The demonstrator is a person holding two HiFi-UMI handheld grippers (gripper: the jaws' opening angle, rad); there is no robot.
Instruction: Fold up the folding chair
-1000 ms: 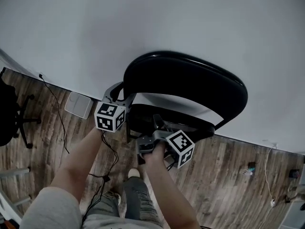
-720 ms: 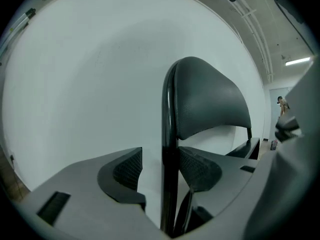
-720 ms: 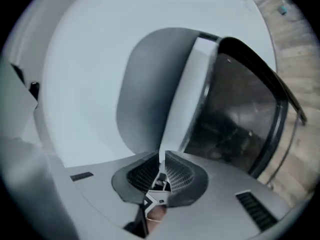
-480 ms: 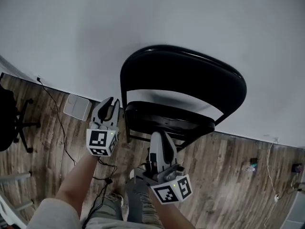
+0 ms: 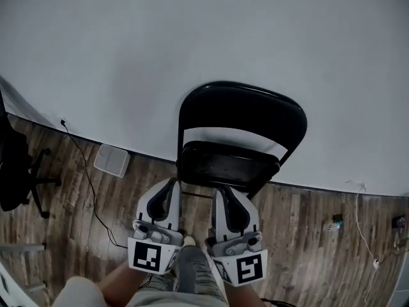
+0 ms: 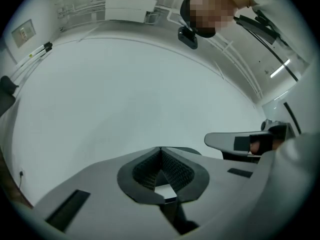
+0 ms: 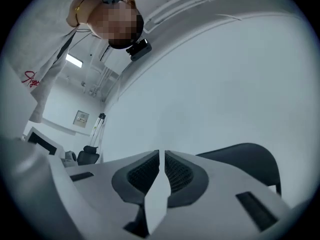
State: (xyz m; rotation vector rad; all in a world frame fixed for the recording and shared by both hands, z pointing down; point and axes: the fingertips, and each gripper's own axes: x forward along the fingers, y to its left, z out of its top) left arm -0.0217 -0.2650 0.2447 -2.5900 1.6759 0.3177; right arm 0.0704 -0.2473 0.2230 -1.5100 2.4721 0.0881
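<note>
The black folding chair (image 5: 243, 110) stands against the white wall, its seat (image 5: 227, 162) tipped up just below the backrest. Neither gripper touches it. My left gripper (image 5: 171, 184) and right gripper (image 5: 222, 190) sit side by side near my body, pointing at the chair. In the left gripper view the left gripper (image 6: 161, 151) is shut and holds nothing. The right gripper (image 7: 161, 154) has its pads almost together, with only a thin slit and nothing between them. The chair's backrest (image 7: 245, 159) shows behind it.
A white flat box (image 5: 112, 160) and a black cable (image 5: 83, 165) lie on the wooden floor at the left. A dark office chair (image 5: 16, 165) stands at the far left. Small items and a cord (image 5: 335, 224) lie at the right. My leg and shoe (image 5: 188, 242) are between the grippers.
Both grippers have left the chair and drawn back toward my body, now side by side. The left jaws have shut. The chair stands alone at the wall.
</note>
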